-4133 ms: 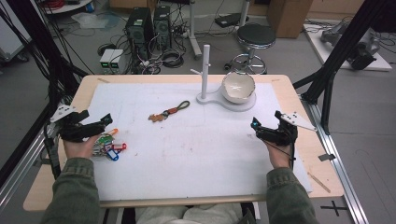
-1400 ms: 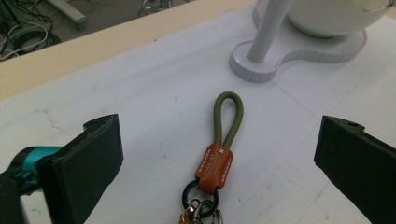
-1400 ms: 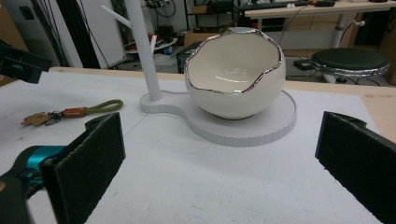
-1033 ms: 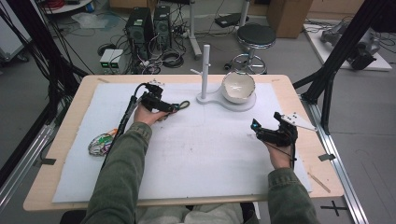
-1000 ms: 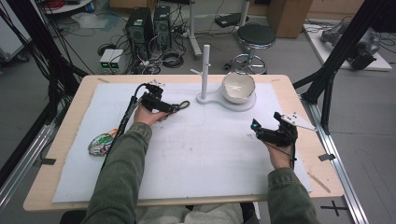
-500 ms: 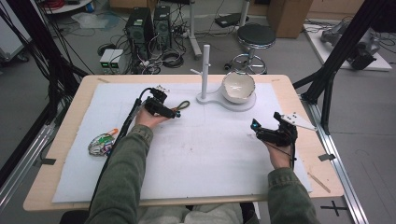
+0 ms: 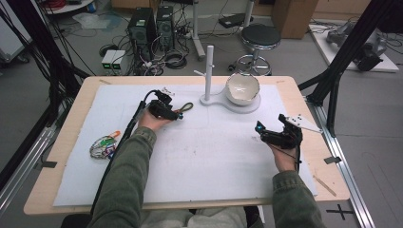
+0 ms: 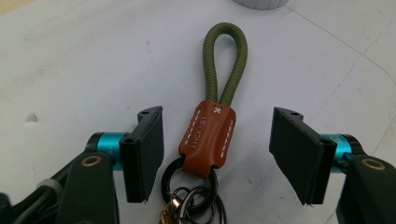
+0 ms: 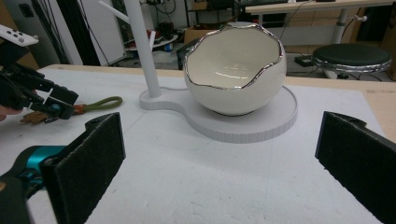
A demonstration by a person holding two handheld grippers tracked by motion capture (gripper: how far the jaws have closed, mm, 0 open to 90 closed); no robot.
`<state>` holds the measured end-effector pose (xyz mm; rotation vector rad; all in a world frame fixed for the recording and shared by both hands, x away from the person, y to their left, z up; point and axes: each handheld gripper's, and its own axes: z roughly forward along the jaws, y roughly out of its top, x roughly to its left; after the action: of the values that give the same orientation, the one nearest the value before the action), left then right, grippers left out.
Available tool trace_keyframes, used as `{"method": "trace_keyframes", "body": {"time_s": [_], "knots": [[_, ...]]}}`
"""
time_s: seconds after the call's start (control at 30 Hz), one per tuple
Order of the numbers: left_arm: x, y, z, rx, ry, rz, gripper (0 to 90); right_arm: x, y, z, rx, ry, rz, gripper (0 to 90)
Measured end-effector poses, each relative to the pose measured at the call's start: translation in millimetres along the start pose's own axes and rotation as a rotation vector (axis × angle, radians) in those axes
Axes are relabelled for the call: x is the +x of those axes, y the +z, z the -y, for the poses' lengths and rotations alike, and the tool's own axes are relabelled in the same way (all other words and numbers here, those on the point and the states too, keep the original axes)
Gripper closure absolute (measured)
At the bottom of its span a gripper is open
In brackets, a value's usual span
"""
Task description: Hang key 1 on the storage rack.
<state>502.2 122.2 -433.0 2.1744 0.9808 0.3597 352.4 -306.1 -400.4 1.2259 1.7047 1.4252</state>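
- The left gripper [image 8: 210, 154] is down at the keychain [image 8: 210, 135], with one jaw on each side of the brown leather tab. The jaws have just been closing and now stand about half open. There's daylight on both sides, so the pads aren't touching it yet.
- The keychain lies flat on the tabletop [image 7: 214, 156], and its long axis runs straight away from the gripper. The metal rings are nearest, the leather tab sits between the jaws, and the green cord loop [image 8: 224, 60] points ahead towards the white stand [image 7: 207, 71].
- That puts the jaws square across the narrow width of the tab, which looks right for a pinch.
- The right gripper [image 7: 271, 135] is wide open and holds nothing. It's well apart on the far side of the tabletop and faces the egg-shaped bowl [image 9: 236, 70].
- The left hand is much nearer the keychain, so the pickup should be its job.
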Motion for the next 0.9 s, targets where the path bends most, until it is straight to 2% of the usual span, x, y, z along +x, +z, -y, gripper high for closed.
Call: {"method": "trace_keyframes", "body": {"time_s": [0.07,0.17,0.23,0.3,0.47,0.5,0.67,0.77,0.9], "knots": [[0.0,0.6,0.5,0.01,0.014,-0.01,38.7,0.1,-0.1,0.0,0.0,0.005,0.001,0.5],[-0.6,1.7,0.9,0.01,0.012,-0.007,51.7,-0.5,0.5,0.2,0.001,0.008,-0.002,0.4],[-0.6,2.1,1.4,0.009,0.005,-0.002,55.2,-0.4,0.6,0.3,0.004,0.009,-0.003,0.5],[0.9,0.9,1.3,0.016,0.001,-0.008,63.6,-0.7,0.7,0.3,0.003,0.007,-0.004,0.5],[3.3,-0.3,1.5,0.017,-0.005,-0.012,68.1,-0.6,0.4,0.1,0.002,0.01,0.0,0.5],[3.7,-0.5,1.5,0.014,-0.009,-0.011,71.2,-0.6,0.4,0.1,0.001,0.01,0.0,0.5],[5.3,-1.8,1.3,0.011,-0.01,-0.009,74.0,-0.8,0.8,0.2,0.002,0.006,-0.002,0.5],[6.5,-2.7,1.2,0.012,-0.026,-0.004,74.7,-2.2,0.1,0.0,0.002,0.018,0.001,0.5],[7.3,-7.1,-0.4,0.001,-0.024,-0.016,74.9,-2.8,-0.8,-0.2,-0.001,0.02,0.005,0.5]]}}
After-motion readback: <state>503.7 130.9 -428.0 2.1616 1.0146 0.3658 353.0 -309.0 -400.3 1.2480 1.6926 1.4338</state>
